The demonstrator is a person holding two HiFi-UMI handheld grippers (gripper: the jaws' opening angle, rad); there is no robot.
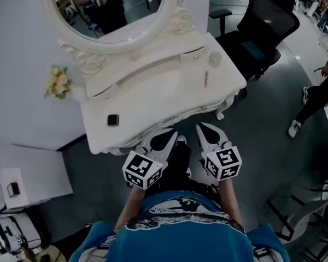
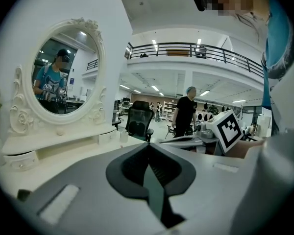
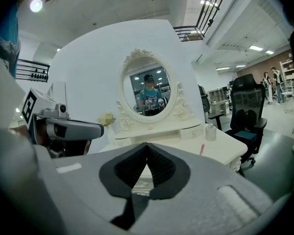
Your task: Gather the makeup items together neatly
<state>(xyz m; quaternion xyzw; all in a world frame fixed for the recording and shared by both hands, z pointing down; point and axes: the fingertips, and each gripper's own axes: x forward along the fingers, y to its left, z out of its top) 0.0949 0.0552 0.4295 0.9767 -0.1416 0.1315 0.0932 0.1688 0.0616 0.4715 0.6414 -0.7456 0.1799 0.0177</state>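
Note:
On the white vanity table [image 1: 153,100] lie a small black square compact [image 1: 113,120] near the front left, a thin pink stick [image 1: 205,78] at the right, and a small white bottle [image 1: 215,58] behind it. The stick [image 3: 203,148] and bottle [image 3: 210,131] also show in the right gripper view. My left gripper [image 1: 171,134] and right gripper [image 1: 202,127] hover side by side just off the table's front edge. Both are shut and hold nothing. Neither touches any item.
An oval mirror [image 1: 112,7] stands at the back of the table. A small flower bunch [image 1: 58,82] sits at its left. A black office chair [image 1: 262,26] stands right of the table. A person [image 1: 322,94] stands at the far right, and boxes [image 1: 8,190] lie at the lower left.

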